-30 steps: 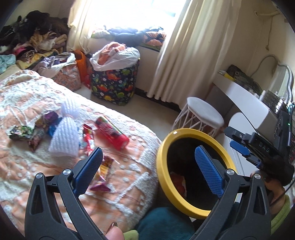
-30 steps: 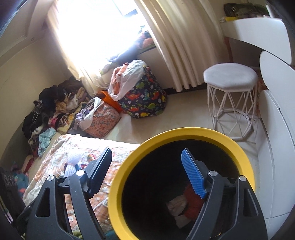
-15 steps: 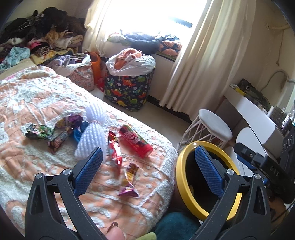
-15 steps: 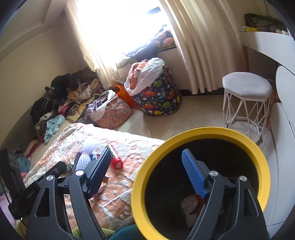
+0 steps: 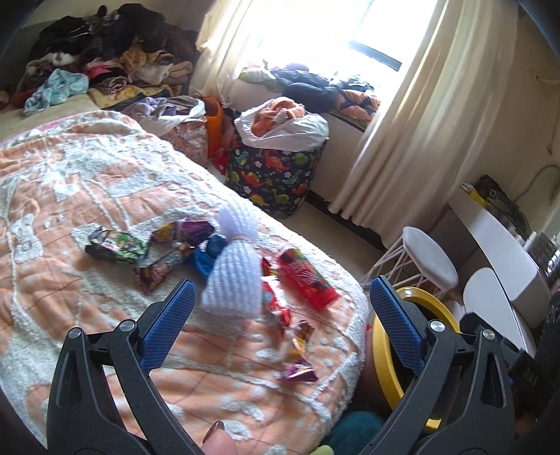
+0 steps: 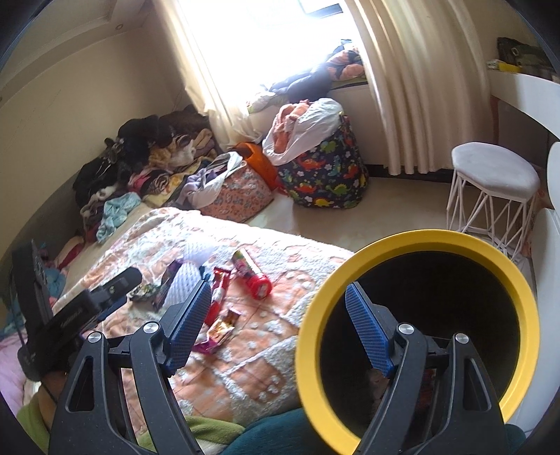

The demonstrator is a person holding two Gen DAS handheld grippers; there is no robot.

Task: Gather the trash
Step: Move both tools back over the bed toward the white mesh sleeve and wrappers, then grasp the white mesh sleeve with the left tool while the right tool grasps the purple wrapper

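- The left gripper [image 5: 278, 322] hangs above the bedspread [image 5: 70, 196], jaws spread wide with nothing between them.
- The right gripper [image 6: 278, 323] is also spread wide and empty, one finger in front of the yellow-rimmed bin [image 6: 525, 308].
- Wrappers lie scattered on the bed: a red tube [image 5: 306, 278], a red wrapper [image 5: 274, 301], a small foil wrapper [image 5: 299, 353], and a white mesh pouch [image 5: 234, 276].
- The bin stands just beside the bed's edge.

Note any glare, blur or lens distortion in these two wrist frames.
Left wrist view: the window is blown out to white; the curtain bows from fisheye curvature; wrappers on the bedspread look soft. Right wrist view: the same window glare; dark corner vignetting; the yellow-rimmed bin interior reads near black.
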